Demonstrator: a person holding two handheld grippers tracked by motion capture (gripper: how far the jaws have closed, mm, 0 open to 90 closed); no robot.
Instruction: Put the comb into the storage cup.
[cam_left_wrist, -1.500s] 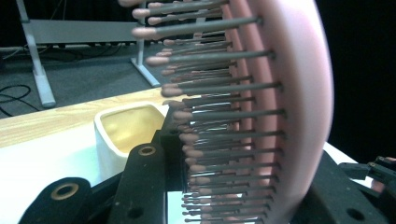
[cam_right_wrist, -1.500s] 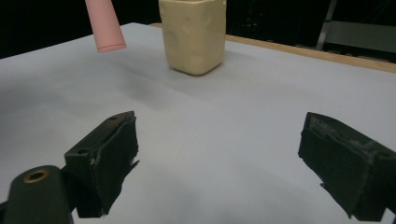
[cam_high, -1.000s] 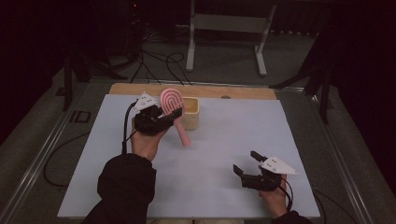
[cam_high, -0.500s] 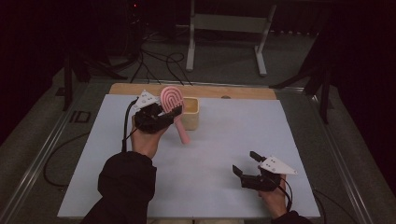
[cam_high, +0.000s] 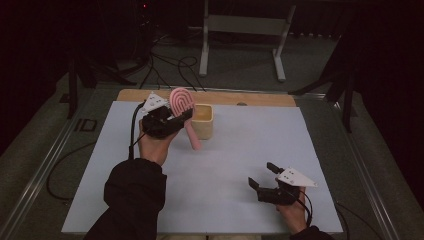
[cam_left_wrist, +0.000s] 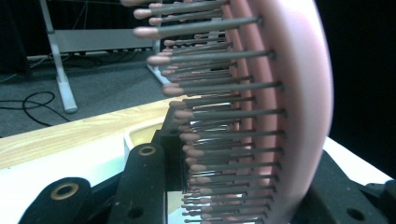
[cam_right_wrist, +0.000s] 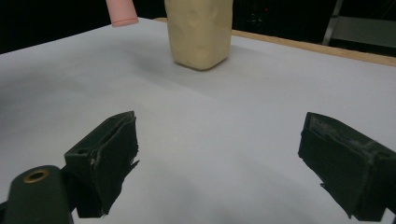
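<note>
The room around is dark, with cables on the grey floor and a white metal stand (cam_high: 243, 37) behind the table (cam_high: 240, 150), whose white top has a strip of bare wood along the far edge. In the left gripper view the pink hairbrush (cam_left_wrist: 261, 112) is so close that its top and bottom are cut off, and the near bristle tips are blurred; the place where the jaws press on it is hard to see between the bristles. In the right gripper view only the round end of the brush handle (cam_right_wrist: 122, 11) enters at the top edge, and the upper part of the beige container (cam_right_wrist: 201, 32) is cut off. In the high view the brush (cam_high: 183, 107) is held above the far left part of the table, just beside the container (cam_high: 203, 121). Its long axis is tilted, the oval head up and away, the handle pointing down toward the person, its end close to the table. The left gripper (cam_high: 172, 119) is closed on the head of the brush. The right gripper (cam_high: 265, 176) is low over the near right part of the table, well apart from the brush, its jaws spread wide with nothing between them.
</note>
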